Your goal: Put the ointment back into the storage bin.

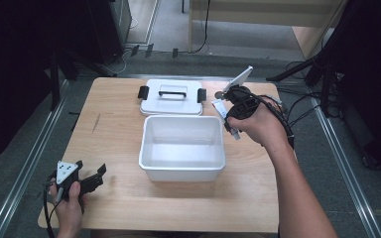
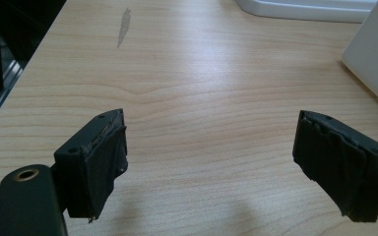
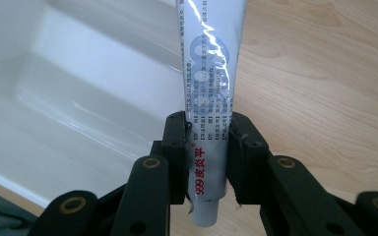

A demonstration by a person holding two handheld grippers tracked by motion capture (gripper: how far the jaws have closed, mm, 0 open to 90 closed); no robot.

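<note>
Left tool (image 1: 90, 178) sits idle at the lower left of the bench (image 1: 114, 148), jaws spread wide with nothing between them. Centre frame, the white bin (image 1: 182, 148) is empty, its lid (image 1: 171, 97) lying behind it. Right tool (image 1: 231, 115) is clamped on an ointment tube (image 3: 209, 118), up at the bin's right rim. Looks like the carry-over step; next it needs to swing left over the bin and let go.

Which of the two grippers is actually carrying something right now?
The right gripper: its jaws are clamped on a white ointment tube beside the open white bin. The left gripper rests open over bare table.
</note>
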